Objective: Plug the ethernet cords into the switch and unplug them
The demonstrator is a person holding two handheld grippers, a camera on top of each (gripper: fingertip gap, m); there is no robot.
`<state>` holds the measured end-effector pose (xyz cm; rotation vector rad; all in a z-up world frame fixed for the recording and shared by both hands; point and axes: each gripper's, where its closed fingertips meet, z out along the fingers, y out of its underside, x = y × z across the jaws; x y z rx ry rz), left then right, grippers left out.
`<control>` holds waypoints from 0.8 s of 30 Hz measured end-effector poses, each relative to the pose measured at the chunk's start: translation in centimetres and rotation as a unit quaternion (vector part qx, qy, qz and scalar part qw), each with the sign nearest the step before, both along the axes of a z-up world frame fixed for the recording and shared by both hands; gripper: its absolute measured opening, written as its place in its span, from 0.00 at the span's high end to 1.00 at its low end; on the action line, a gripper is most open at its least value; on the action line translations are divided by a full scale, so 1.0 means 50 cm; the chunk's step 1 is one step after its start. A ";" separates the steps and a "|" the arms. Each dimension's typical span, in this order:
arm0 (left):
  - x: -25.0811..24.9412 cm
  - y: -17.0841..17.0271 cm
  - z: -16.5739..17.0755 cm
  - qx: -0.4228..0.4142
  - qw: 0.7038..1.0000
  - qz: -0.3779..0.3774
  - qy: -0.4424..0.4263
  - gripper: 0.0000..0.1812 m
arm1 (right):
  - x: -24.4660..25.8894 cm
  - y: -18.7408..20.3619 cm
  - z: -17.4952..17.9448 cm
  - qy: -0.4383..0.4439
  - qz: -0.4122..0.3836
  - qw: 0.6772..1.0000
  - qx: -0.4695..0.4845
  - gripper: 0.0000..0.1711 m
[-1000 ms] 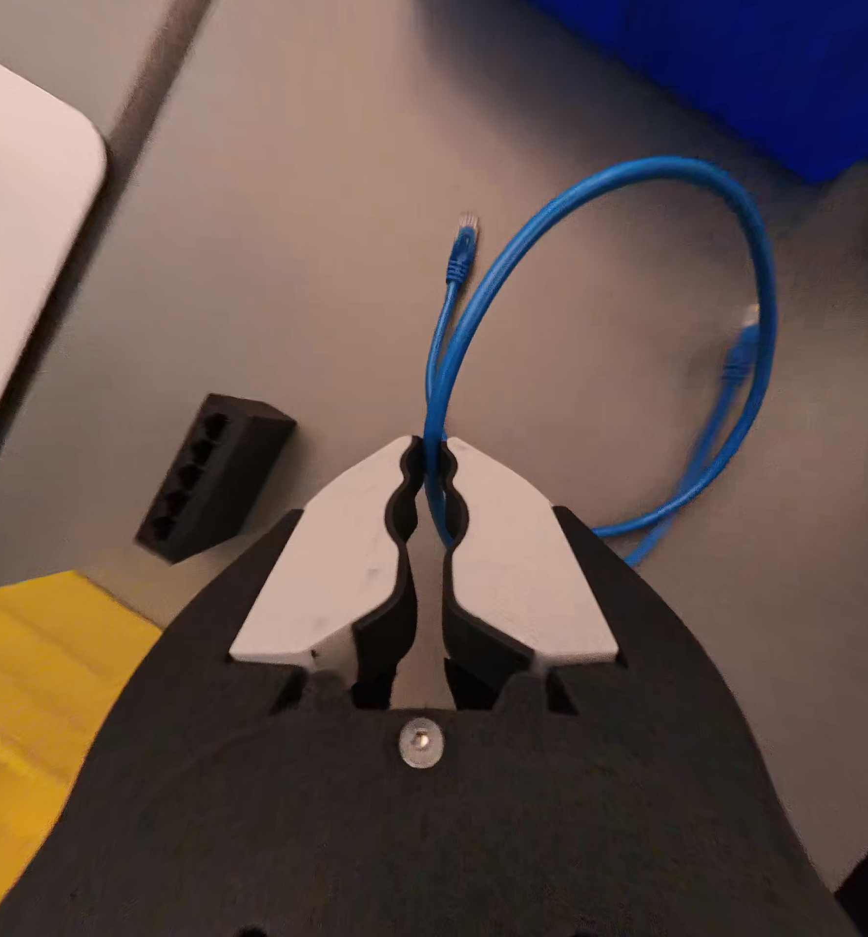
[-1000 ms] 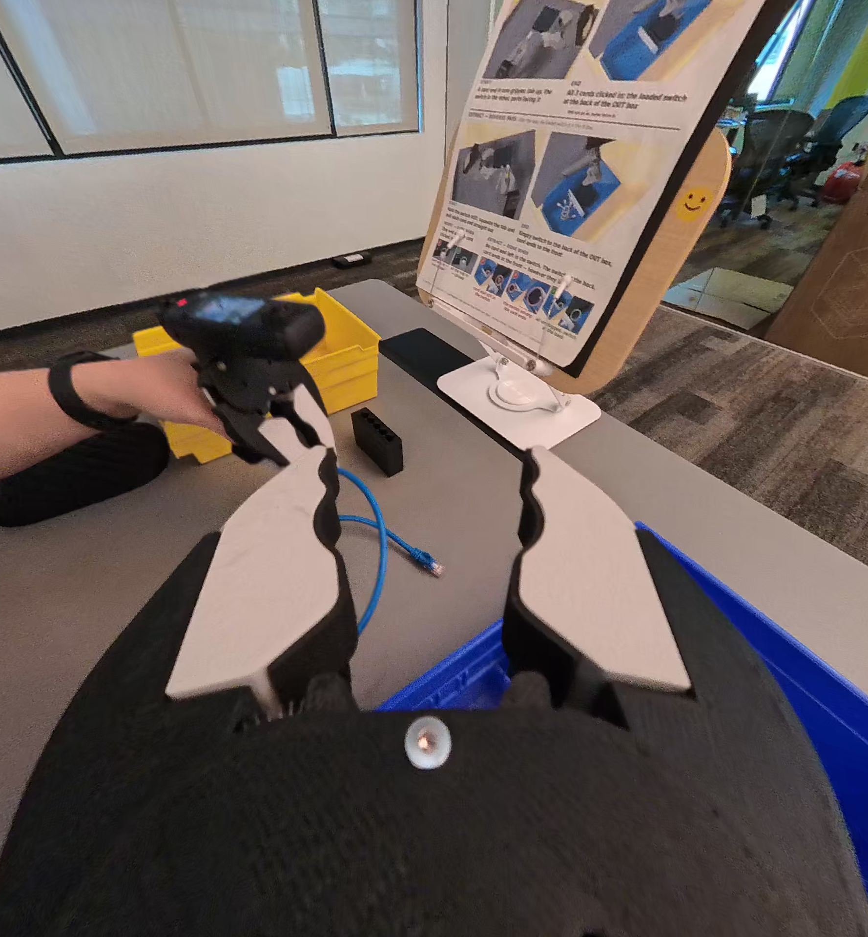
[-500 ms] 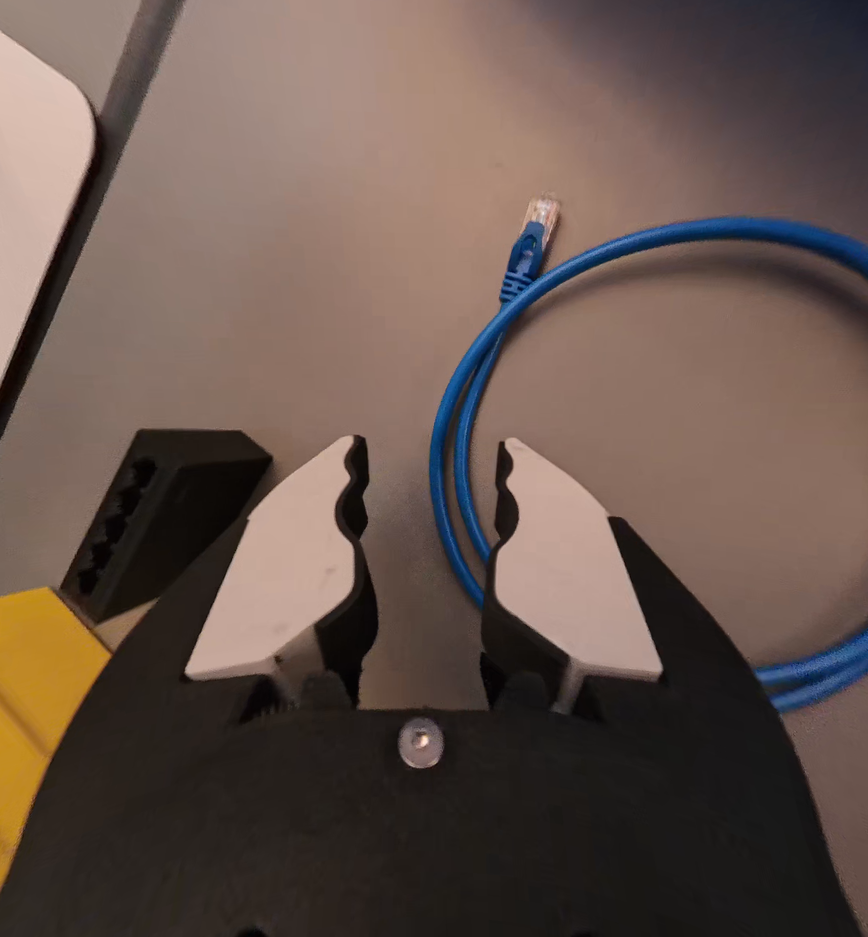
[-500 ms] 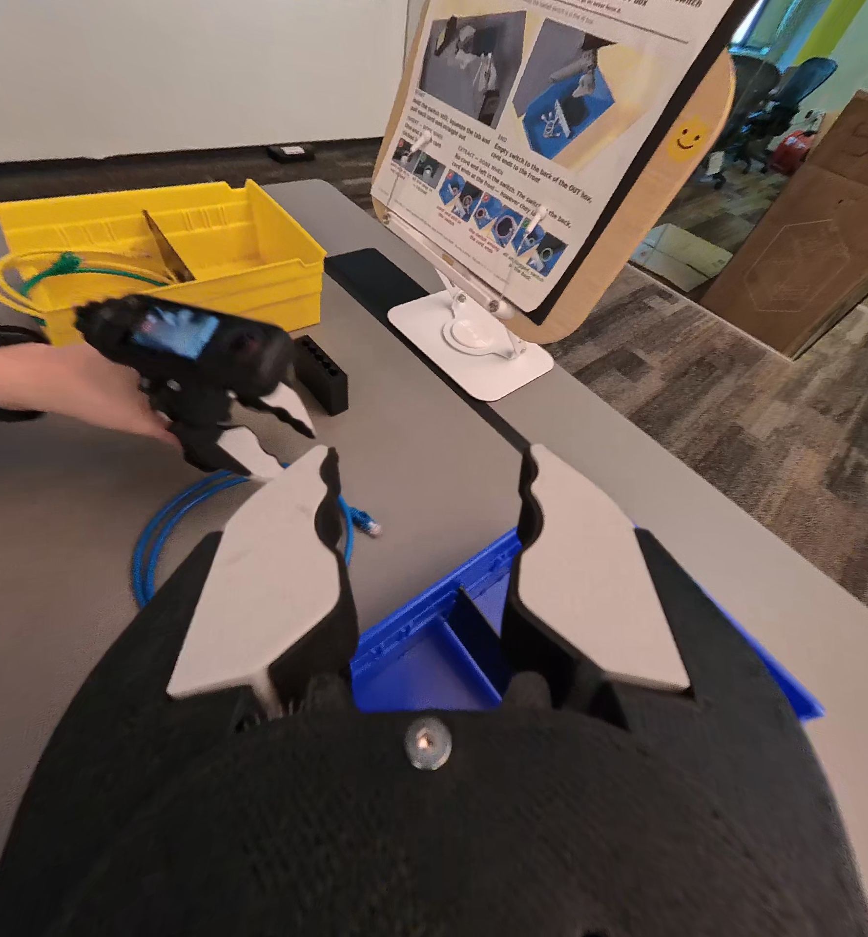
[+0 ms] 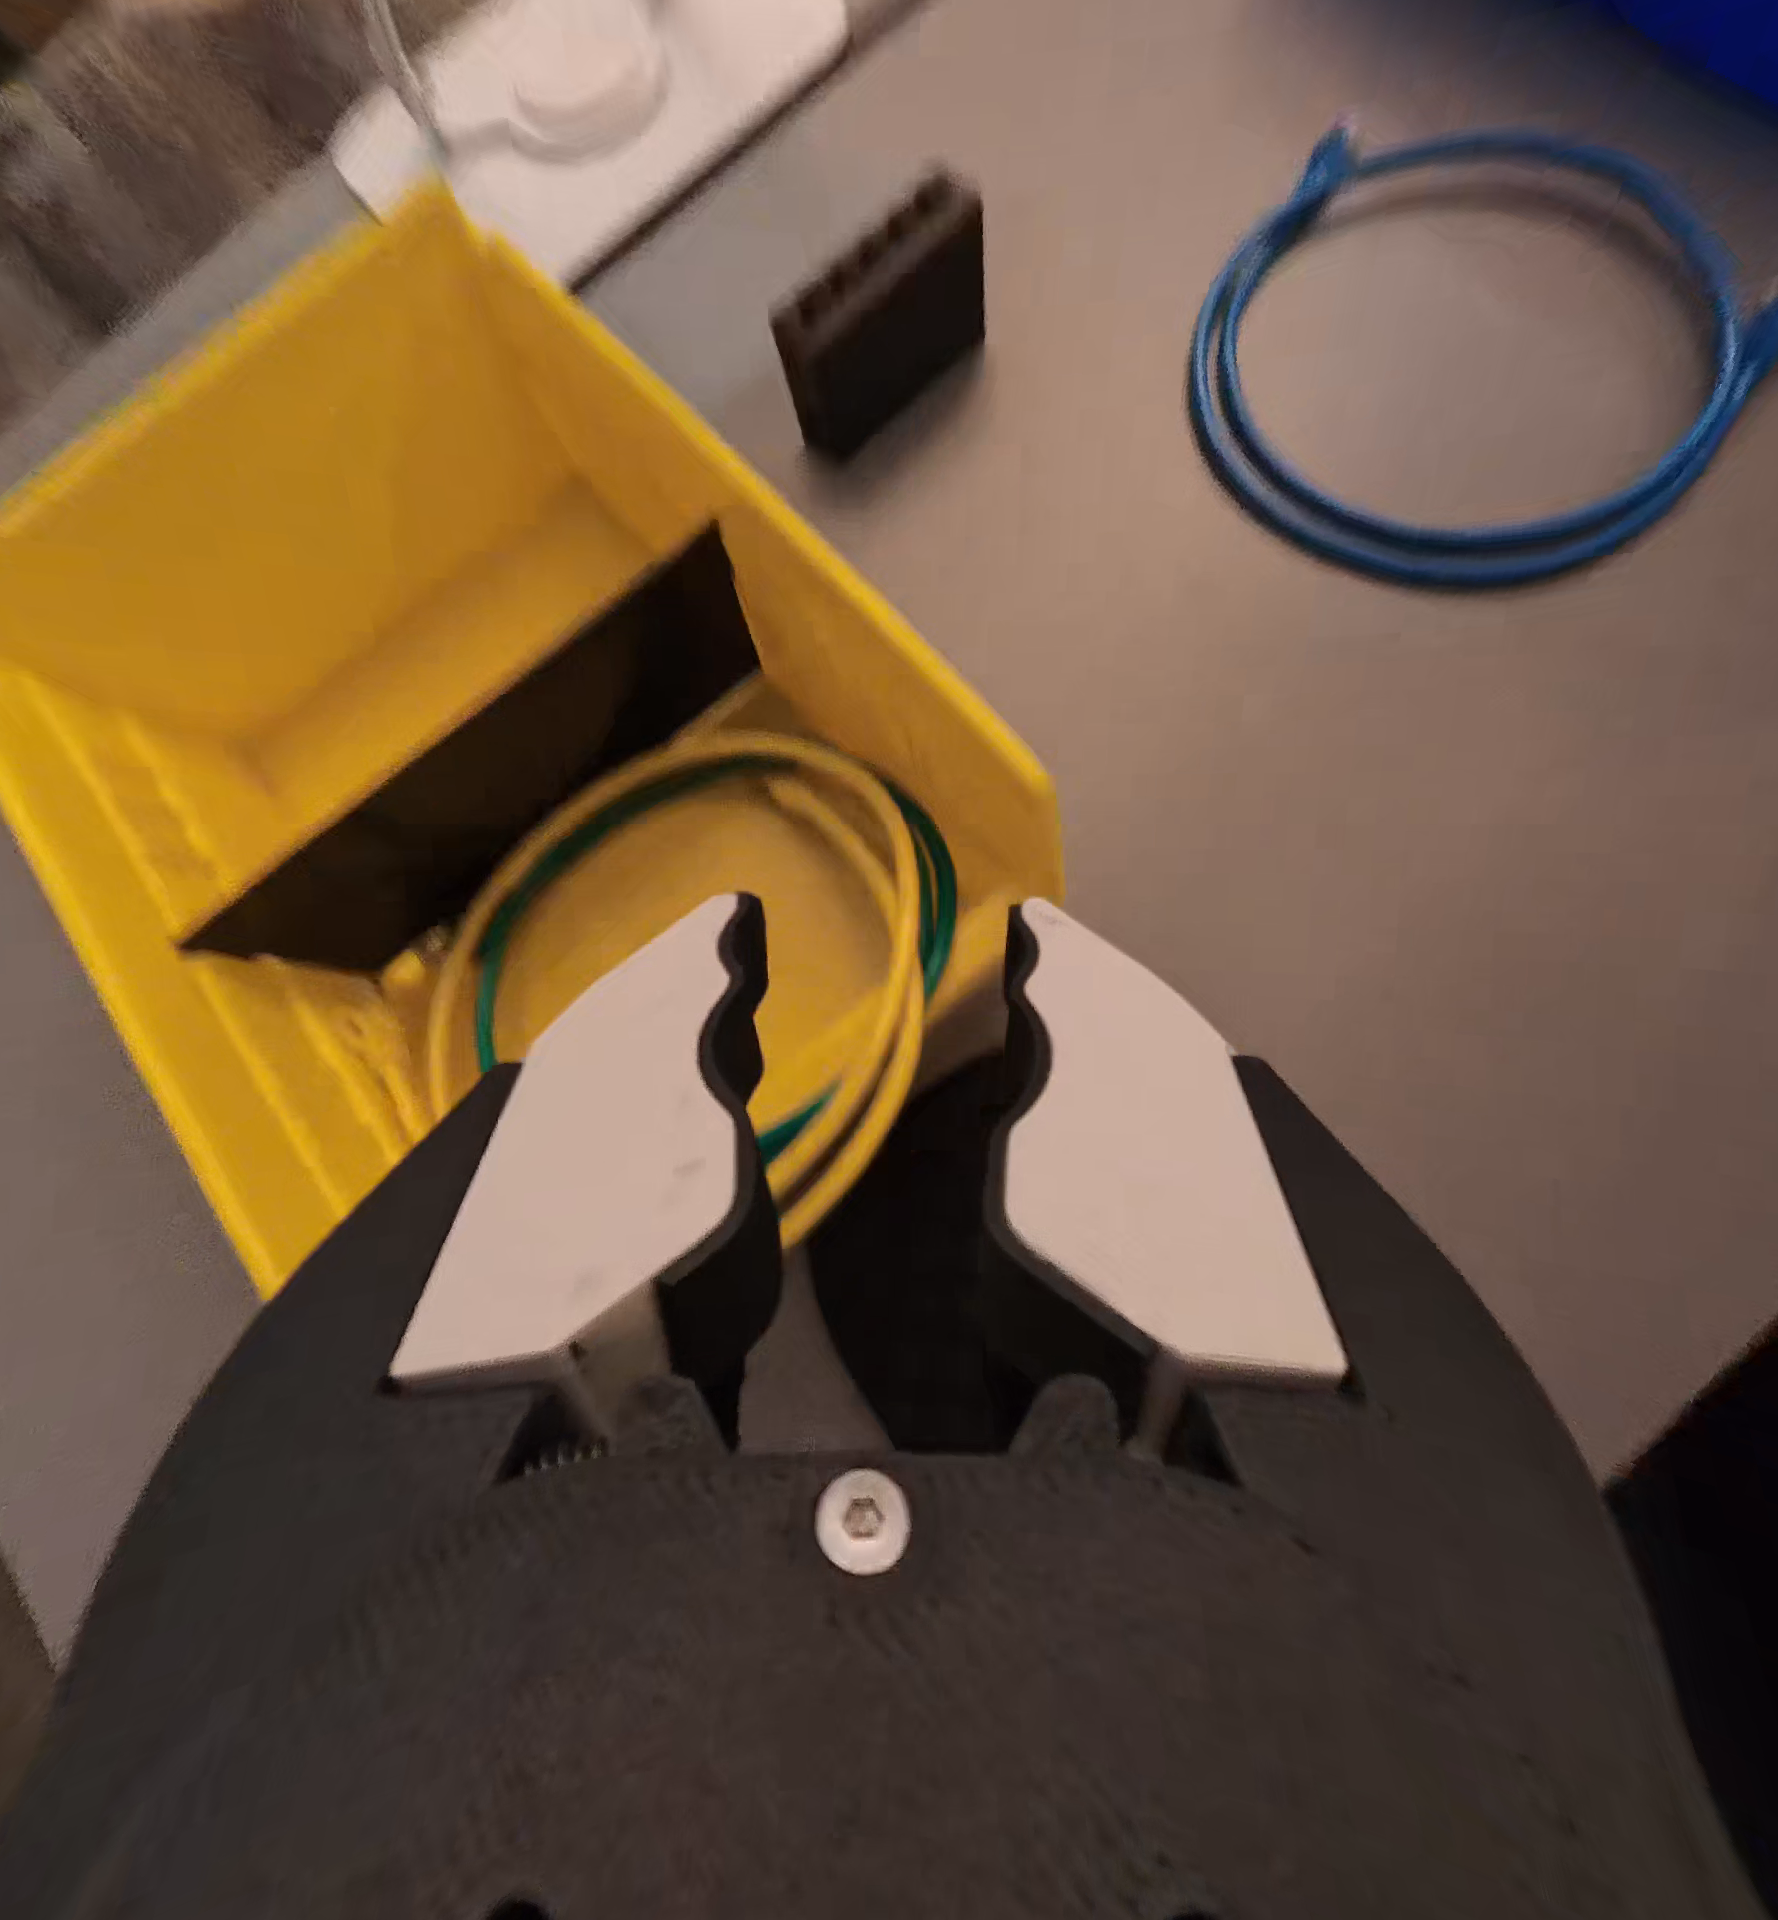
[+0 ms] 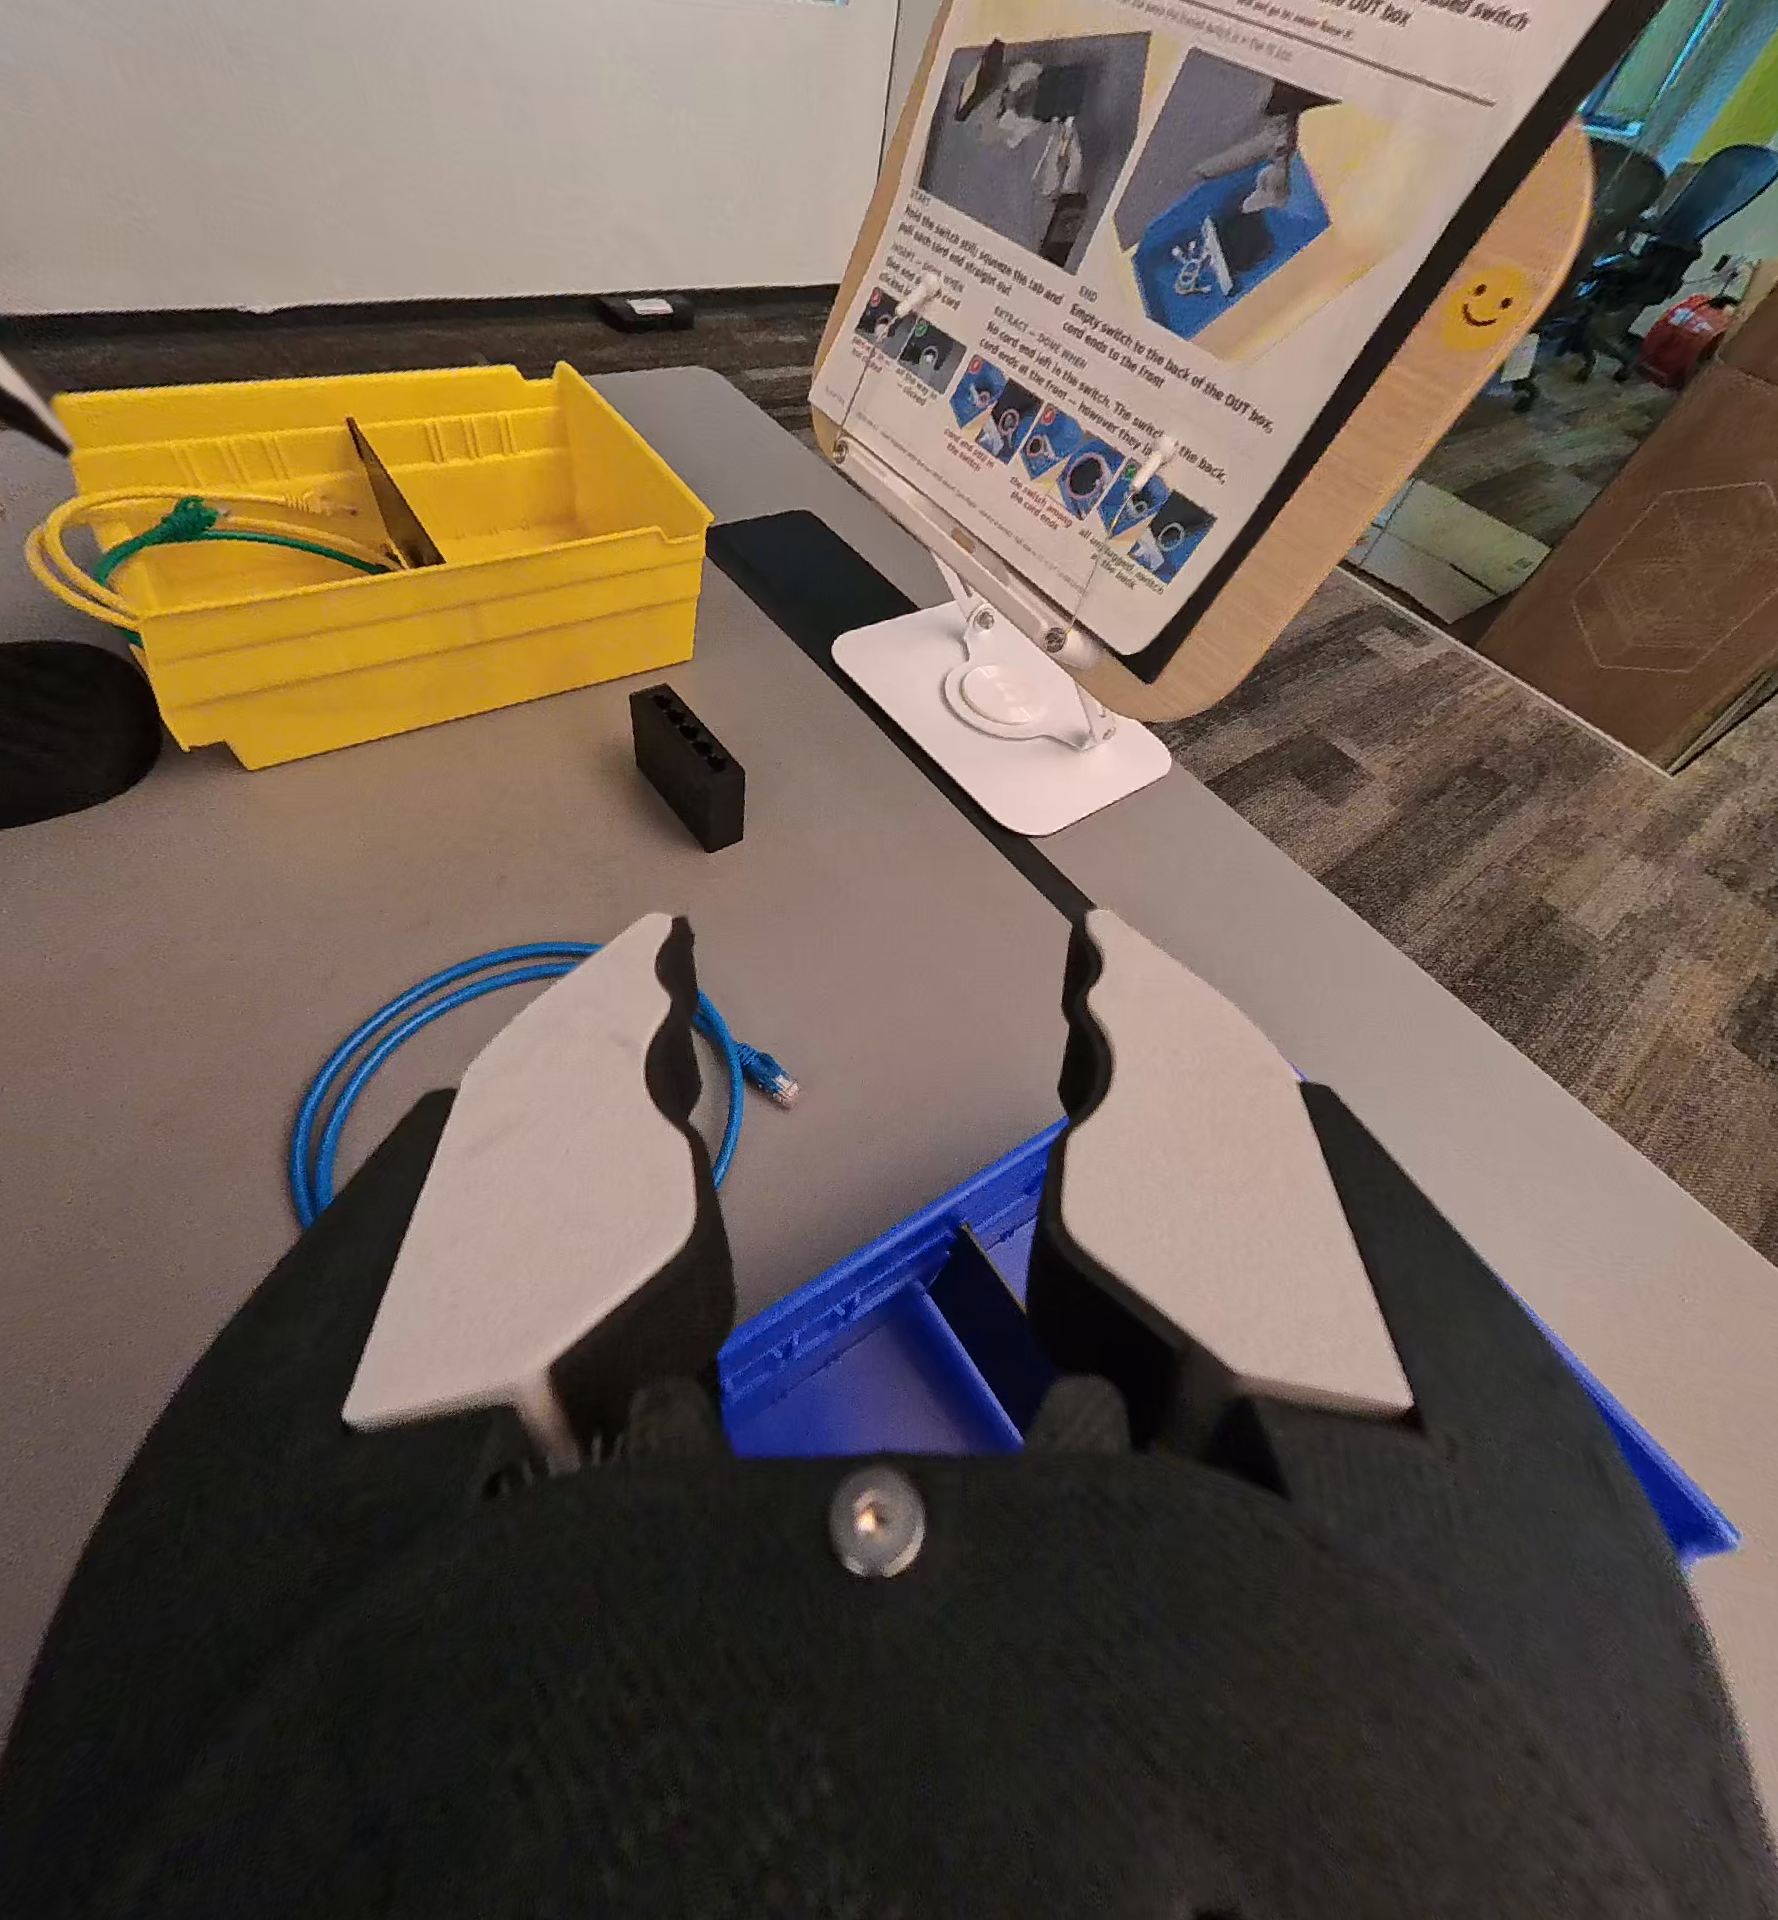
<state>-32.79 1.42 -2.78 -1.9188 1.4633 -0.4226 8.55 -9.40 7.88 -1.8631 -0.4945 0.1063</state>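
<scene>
Left tongs (image 5: 880, 925): fingers apart, nothing between them, held above the near compartment of the yellow bin (image 5: 511, 436)
Right tongs (image 6: 880, 940): fingers wide apart and empty, held over the near edge of the blue bin (image 6: 895, 1340)
Switch (image 6: 685, 764): small black block with a row of ports on top, standing on the grey worktop (image 6: 864, 935) between the yellow bin and the white base of the stand; no cord plugged into it
Blue ethernet cord (image 6: 428, 1039): coiled in a loose loop flat on the worktop, near the switch but apart from it, one plug (image 6: 773, 1075) pointing towards the blue bin; the left wrist view shows both ends lying free
Yellow ethernet cord (image 5: 895, 935): coiled in the near compartment of the yellow bin, spilling over its end wall in the right wrist view
Green ethernet cord (image 5: 932, 862): coiled together with the yellow one
Divider (image 5: 511, 769): dark panel splitting the yellow bin in two; far compartment holds no cord
Instruction board (image 6: 1155, 312): tilted on a white stand (image 6: 1010, 717) at the far edge of the worktop
</scene>
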 end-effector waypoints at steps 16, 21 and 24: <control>-0.087 0.026 -0.121 0.029 0.991 0.011 0.128 0.88 | 0.007 0.007 -0.035 -0.037 -0.008 0.999 -0.028 0.60; -0.088 0.034 -0.091 0.038 0.991 0.006 0.130 0.91 | 0.002 0.010 -0.039 -0.044 -0.003 0.999 -0.030 0.60; -0.081 0.046 -0.045 0.055 0.992 0.007 0.111 0.94 | 0.002 0.008 -0.039 -0.048 -0.002 0.998 -0.030 0.60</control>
